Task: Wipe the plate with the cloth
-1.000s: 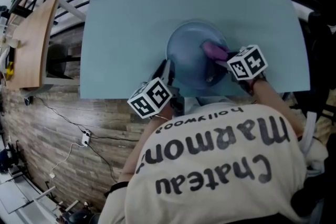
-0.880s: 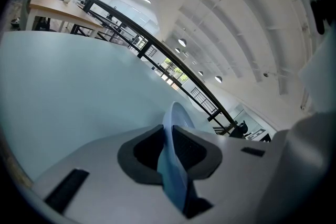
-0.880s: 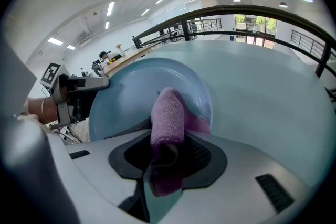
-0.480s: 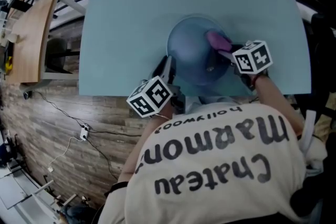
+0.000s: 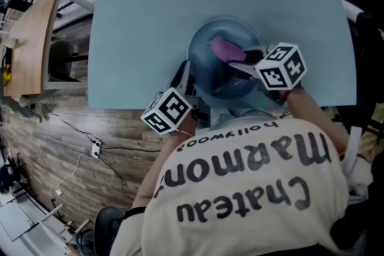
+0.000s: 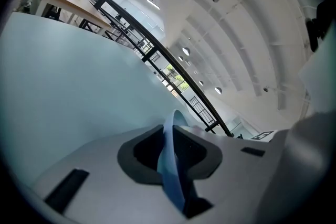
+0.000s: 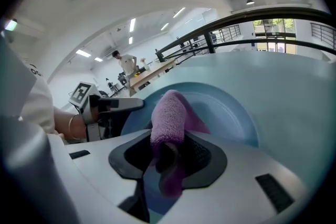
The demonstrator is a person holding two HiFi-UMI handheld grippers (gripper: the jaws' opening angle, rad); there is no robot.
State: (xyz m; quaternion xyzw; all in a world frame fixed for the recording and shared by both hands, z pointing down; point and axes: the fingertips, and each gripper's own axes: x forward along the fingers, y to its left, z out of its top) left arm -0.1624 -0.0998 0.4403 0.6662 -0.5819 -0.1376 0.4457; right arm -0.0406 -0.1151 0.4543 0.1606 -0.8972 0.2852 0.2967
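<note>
Clamps plate (image 5: 219,78) rim in left gripper (image 6: 170,152) fingers to steady it mid-frame; pinches cloth (image 7: 169,113) in right gripper (image 7: 168,157) fingers, over its face for wiping.

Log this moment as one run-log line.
left gripper: shut on plate rim | right gripper: shut on purple cloth | cloth over plate face

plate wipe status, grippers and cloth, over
Left gripper shut on plate rim. Right gripper shut on purple cloth, cloth over plate's face. Nothing in the way.
</note>
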